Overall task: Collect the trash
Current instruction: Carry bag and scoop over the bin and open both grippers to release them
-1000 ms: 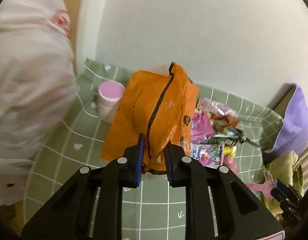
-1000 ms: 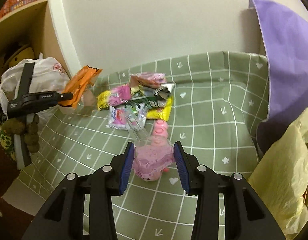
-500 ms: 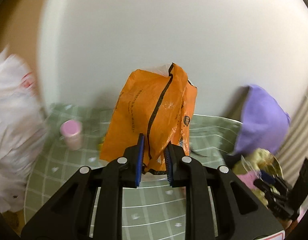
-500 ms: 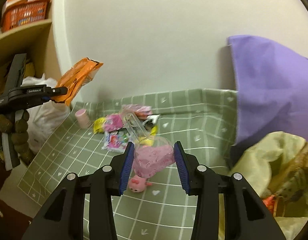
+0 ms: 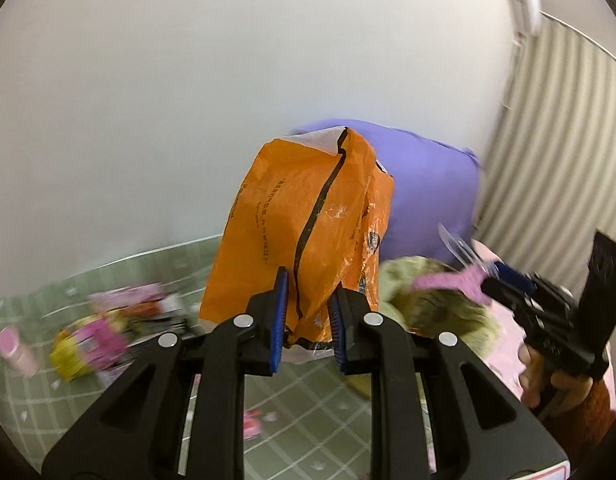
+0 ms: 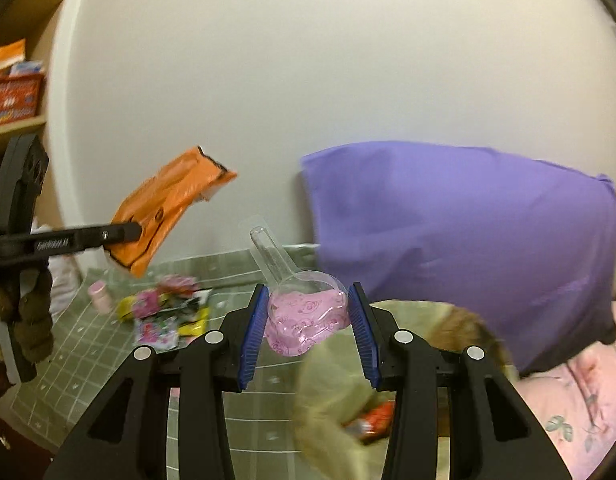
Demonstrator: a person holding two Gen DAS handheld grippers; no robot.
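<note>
My left gripper (image 5: 308,284) is shut on the lower edge of a crumpled orange plastic wrapper (image 5: 308,220), held up in the air; the right wrist view shows the same wrapper (image 6: 167,204) at the left. A clear plastic package with a pink printed inside (image 6: 303,320) and a clear neck sits between the blue pads of my right gripper (image 6: 308,300), which is shut on it. This package (image 5: 456,280) hangs over an open yellow-green bag (image 6: 336,400). A pile of bright wrappers (image 6: 167,312) lies on the green checked cloth (image 6: 87,360).
A purple cloth (image 6: 468,232) leans on the white wall behind the bag. A pink bottle (image 6: 99,296) stands beside the wrapper pile. Shelves with an orange basket (image 6: 15,92) are at the far left. Pink bedding (image 6: 580,400) lies at the right.
Both grippers have risen and swung right, away from the wrapper pile and over the yellow-green bag, each keeping its hold. The white bag has left the left wrist view.
</note>
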